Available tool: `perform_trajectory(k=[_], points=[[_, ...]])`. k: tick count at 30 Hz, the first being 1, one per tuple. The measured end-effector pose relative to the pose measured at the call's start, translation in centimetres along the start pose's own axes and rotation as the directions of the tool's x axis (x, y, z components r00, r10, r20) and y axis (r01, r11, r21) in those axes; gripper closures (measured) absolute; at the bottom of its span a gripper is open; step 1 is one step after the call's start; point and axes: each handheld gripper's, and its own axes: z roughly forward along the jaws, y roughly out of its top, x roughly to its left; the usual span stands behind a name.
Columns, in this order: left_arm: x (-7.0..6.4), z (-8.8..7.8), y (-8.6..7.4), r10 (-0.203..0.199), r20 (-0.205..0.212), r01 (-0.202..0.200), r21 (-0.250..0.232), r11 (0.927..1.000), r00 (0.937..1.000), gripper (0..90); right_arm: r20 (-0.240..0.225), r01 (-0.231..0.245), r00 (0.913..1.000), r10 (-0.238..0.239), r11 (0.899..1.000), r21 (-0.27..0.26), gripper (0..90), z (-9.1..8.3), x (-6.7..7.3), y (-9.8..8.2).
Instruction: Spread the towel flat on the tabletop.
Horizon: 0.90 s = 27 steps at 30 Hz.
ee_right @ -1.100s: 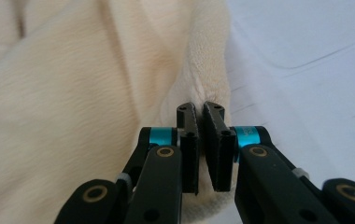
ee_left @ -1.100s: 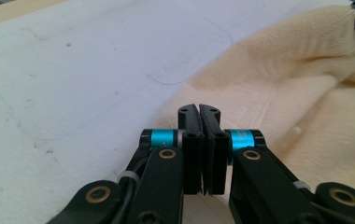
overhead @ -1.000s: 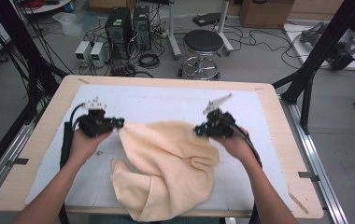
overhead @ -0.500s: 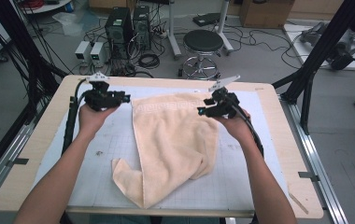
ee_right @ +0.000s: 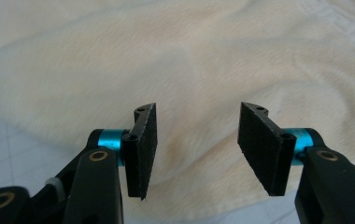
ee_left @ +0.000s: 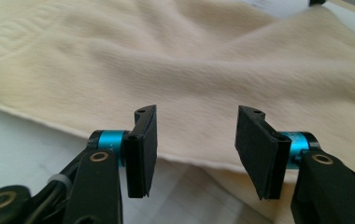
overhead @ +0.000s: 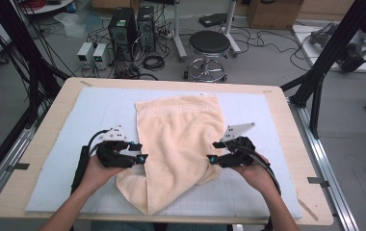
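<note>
Towel (overhead: pixel 178 144) flat on desk (overhead: pixel 277 103), near end rumpled. Left tongs (overhead: pixel 142 158), right tongs (overhead: pixel 211 159) both wide open, empty. Advice: pinch side edges evenly, shallow.

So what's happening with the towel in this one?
A person holds a gripper in each hand over a cream towel lying on the table's pale mat. Its far end lies flat; the near end is bunched and uneven. The left gripper sits at the towel's left edge and the right gripper at its right edge, both with jaws open, gripping nothing.
</note>
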Motion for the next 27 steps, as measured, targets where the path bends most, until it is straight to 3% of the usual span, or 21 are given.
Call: perform_trajectory(k=[3,7,9,11,15,18,21,27], points=[[-0.4,1.1,-0.4,0.028,0.006,-0.028,0.056,0.998,0.9996,48.6,0.011,0.012,0.9999,-0.012,1.0,0.013,47.1,0.0,0.8,-1.8],[-0.2,3.1,-0.9,0.023,0.017,-0.026,0.148,0.9887,0.9996,53.4,-0.007,-0.035,0.9994,0.035,0.999,-0.002,47.9,0.3,0.9,-4.1],[-0.1,3.8,-1.2,0.008,0.029,-0.013,0.157,0.9875,0.9995,57.9,-0.012,-0.044,0.999,0.044,0.999,0.023,48.6,0.8,1.0,-4.8],[-0.1,4.0,-1.2,0.019,0.019,-0.022,0.162,0.9865,0.9996,61.8,-0.031,-0.047,0.9983,0.048,0.997,0.059,49.3,1.5,0.9,-5.2],[-0.5,3.7,-1.1,0.045,0.004,-0.045,0.166,0.9851,0.999,80.4,-0.056,-0.055,0.9967,0.059,0.996,0.065,56.8,2.4,0.4,-5.2],[-0.2,3.1,-0.9,0.024,0.005,-0.025,0.139,0.9899,0.9997,85.0,-0.063,-0.062,0.9959,0.066,0.996,0.069,67.5,2.7,0.4,-5.1],[0.5,1.6,-0.6,-0.028,-0.002,0.028,0.045,0.9986,0.9996,85.5,-0.067,-0.05,0.9962,0.056,0.996,0.079,81.0,2.7,0.4,-5.0],[2.3,-0.6,0.0,-0.081,-0.086,0.08,-0.022,0.9966,0.9929,85.8,-0.064,-0.028,0.9974,0.033,0.997,0.076,84.9,2.0,0.4,-4.4]])
